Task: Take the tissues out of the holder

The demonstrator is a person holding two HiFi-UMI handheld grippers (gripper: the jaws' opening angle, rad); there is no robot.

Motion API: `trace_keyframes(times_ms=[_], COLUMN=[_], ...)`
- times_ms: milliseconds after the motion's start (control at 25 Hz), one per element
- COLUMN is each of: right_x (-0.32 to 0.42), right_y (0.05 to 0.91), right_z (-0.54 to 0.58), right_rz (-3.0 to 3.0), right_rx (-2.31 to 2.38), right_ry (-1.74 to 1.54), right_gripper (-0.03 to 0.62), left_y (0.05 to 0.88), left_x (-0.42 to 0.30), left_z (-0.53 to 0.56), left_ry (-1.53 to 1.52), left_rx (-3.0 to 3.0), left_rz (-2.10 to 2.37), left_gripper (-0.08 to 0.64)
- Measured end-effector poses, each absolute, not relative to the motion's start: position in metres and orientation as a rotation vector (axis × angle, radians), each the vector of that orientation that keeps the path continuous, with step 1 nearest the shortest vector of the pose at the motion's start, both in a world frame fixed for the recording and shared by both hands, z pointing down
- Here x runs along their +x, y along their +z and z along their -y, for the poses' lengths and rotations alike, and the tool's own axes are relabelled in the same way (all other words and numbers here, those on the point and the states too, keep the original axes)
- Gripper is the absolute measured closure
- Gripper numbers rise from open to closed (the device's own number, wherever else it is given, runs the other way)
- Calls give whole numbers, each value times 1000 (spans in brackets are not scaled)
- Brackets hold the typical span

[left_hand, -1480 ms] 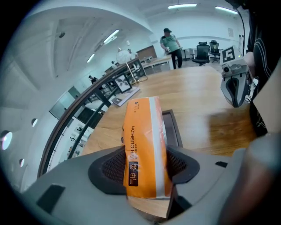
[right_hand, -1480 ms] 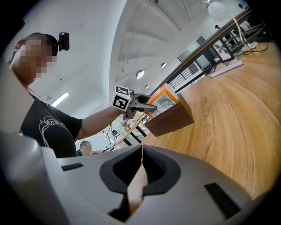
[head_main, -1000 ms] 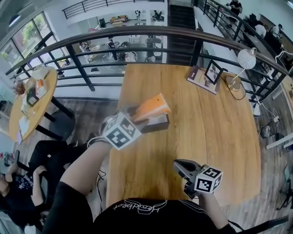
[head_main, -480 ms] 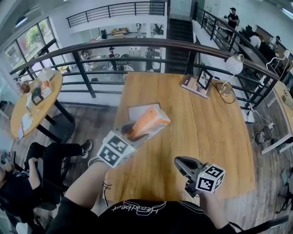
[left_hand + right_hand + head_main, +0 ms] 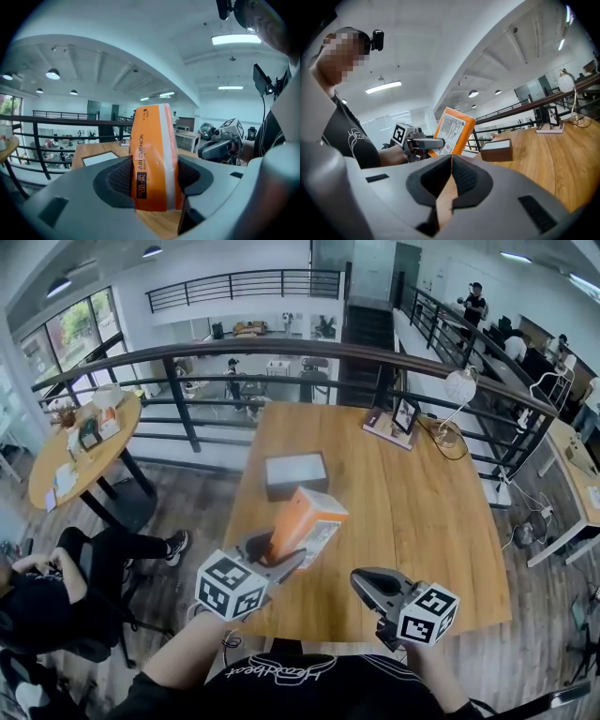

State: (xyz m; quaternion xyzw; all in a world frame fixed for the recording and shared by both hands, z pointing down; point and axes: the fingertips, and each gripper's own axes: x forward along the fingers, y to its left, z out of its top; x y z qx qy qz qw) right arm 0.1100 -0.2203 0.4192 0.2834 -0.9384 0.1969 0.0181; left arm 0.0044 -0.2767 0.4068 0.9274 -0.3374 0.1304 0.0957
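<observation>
Left gripper [image 5: 278, 557]: fingers clamped on orange tissue pack [image 5: 307, 519], pack held in air above wooden surface [image 5: 427, 512]. Grey holder [image 5: 296, 473] on surface, apart from pack. Right gripper [image 5: 368, 583]: fingers together, nothing held.

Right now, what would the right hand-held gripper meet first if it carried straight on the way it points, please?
Most likely the orange tissue pack, which the left hand-held gripper holds up in front of the right hand-held gripper; depth is unclear.

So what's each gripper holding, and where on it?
Left gripper clamps the orange tissue pack near its lower end, pads on opposite faces. Right gripper is shut, empty.
</observation>
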Motion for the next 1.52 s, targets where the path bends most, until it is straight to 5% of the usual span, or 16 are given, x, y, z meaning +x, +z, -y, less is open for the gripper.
trace_keyframes(times_ms=[760, 1520], right_x=[110, 122], right_y=[394, 404], right_z=[82, 64], right_rz=[3000, 2997], right_rx=[786, 784], right_ry=[507, 556], right_gripper=[574, 575], left_y=[388, 393], left_x=[17, 23], left_z=[98, 72], left_ry=[78, 58], left_rx=[2713, 2647], left_rz=[1101, 1128], left_gripper=[314, 314])
